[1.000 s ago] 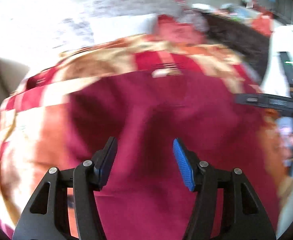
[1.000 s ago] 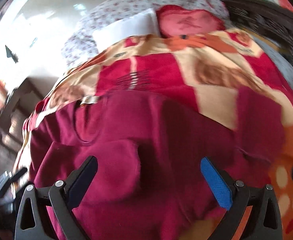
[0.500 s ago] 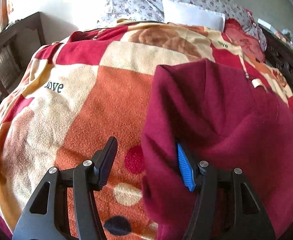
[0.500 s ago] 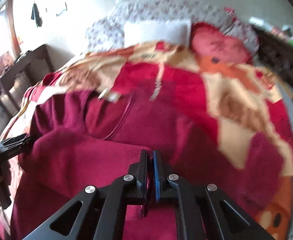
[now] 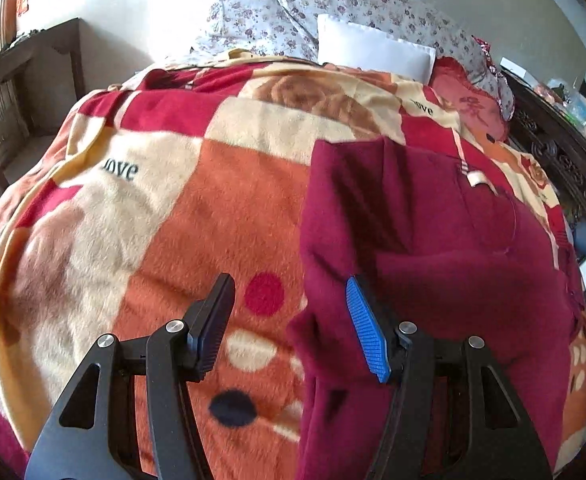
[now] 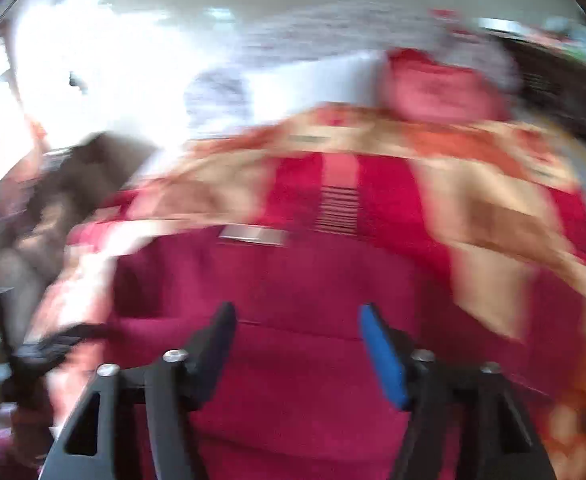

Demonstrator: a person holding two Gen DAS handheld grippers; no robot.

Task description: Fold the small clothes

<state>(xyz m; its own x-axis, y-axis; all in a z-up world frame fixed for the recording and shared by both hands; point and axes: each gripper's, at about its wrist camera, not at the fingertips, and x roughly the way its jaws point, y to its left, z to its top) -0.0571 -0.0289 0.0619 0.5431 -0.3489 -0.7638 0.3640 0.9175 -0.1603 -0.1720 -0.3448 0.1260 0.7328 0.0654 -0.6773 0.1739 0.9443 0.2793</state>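
Observation:
A maroon garment (image 5: 433, 264) lies spread on the patterned blanket (image 5: 197, 216), with a folded flap across its middle and a pale neck label (image 5: 476, 179) at its far end. My left gripper (image 5: 289, 329) hangs open over the garment's left edge; that edge runs into the gap beside the blue pad, and neither pad presses on it. The right wrist view is blurred by motion. There my right gripper (image 6: 297, 345) is above the maroon garment (image 6: 301, 292), its jaws opening, with no cloth pinched between them.
Floral pillows (image 5: 333, 8), a white pillow (image 5: 373, 54) and a red cushion (image 5: 469, 100) lie at the head of the bed. Wooden furniture (image 5: 21, 76) stands to the left of the bed. A dark carved frame (image 5: 561, 160) runs along its right side.
The left gripper has gone from over the garment's middle to its left edge, staying open. The right gripper went from wide open to shut and has now parted again, lifting.

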